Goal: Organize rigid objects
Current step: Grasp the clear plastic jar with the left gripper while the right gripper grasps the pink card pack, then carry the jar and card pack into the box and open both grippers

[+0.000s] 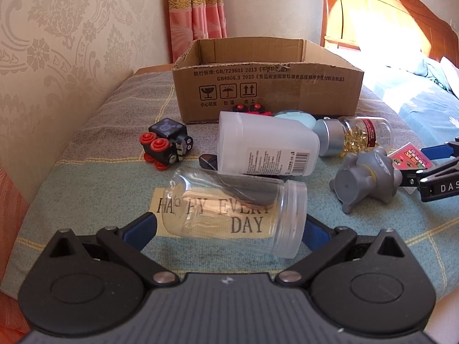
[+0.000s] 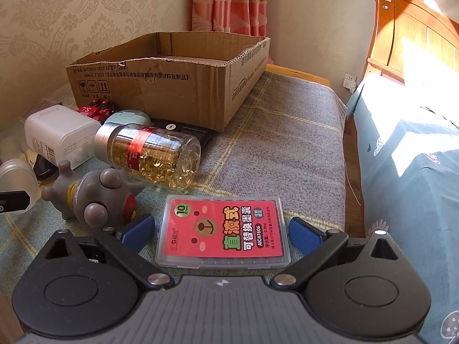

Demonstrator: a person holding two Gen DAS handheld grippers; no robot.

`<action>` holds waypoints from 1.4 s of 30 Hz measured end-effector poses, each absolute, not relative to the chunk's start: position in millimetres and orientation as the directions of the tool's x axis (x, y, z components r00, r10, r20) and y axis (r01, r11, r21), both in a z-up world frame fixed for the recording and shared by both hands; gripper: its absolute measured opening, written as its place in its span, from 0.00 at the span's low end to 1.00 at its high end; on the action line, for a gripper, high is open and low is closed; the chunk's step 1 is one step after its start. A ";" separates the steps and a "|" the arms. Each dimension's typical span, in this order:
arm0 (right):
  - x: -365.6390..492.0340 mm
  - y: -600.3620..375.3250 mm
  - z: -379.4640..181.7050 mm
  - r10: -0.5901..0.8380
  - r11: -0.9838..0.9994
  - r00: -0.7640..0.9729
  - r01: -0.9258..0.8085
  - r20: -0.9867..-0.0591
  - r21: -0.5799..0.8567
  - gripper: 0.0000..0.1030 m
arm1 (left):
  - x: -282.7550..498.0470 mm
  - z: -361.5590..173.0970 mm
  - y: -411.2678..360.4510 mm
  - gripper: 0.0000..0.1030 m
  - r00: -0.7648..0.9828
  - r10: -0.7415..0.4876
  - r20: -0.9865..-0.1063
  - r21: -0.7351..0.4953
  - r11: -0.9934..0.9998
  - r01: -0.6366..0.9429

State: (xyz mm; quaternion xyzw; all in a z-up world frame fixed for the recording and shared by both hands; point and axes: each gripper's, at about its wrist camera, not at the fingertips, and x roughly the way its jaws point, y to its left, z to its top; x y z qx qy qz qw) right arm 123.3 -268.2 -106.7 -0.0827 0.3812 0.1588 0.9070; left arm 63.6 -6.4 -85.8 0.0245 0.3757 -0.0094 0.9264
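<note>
On a checked bedspread, the right gripper stands spread either side of a flat pink-labelled case, pads clear; the left gripper straddles a lying clear jar, grip unclear; beyond, a cardboard box

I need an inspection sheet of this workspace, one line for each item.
Surface: checked blanket, items scattered on it.
Job's things: clear jar, capsule bottle, white container, grey toy, ink refill case, robot toy lie outside the cardboard box.
Clutter: nothing seen.
Grippers: left gripper open around the jar; right gripper open around the case.
Cables: nothing seen.
Surroundings: curtain, bed.
</note>
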 end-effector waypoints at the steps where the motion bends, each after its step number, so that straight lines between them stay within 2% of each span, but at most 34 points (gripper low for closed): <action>1: 123.1 -267.9 -106.3 0.226 0.936 0.658 -0.352 -0.718 -0.029 0.97 | 64.3 -84.8 -6.8 1.00 0.720 0.000 -0.694 0.038 0.999 0.037; 11: 121.3 -266.5 -102.9 0.230 0.931 0.646 -0.365 -0.728 -0.030 0.91 | 73.2 -84.4 -8.8 0.97 0.724 -0.020 -0.689 0.072 0.993 0.096; 16: 121.4 -264.9 -102.4 0.219 0.935 0.642 -0.355 -0.735 -0.031 0.91 | 75.6 -82.0 -7.4 0.91 0.715 -0.054 -0.697 0.062 0.989 0.134; 26: 114.5 -261.0 -88.7 0.212 0.935 0.644 -0.352 -0.735 -0.039 0.91 | 74.0 -70.2 -3.7 0.91 0.695 -0.082 -0.714 0.062 0.982 0.180; 34: 109.1 -260.9 -57.6 0.222 0.936 0.662 -0.350 -0.716 -0.033 0.91 | 75.4 -34.7 -0.1 0.91 0.693 -0.113 -0.712 0.066 0.972 0.225; 42: 118.4 -246.8 -9.2 0.296 0.920 0.688 -0.392 -0.662 0.004 0.91 | 110.5 8.6 -3.7 0.91 0.749 -0.121 -0.651 0.103 0.964 0.245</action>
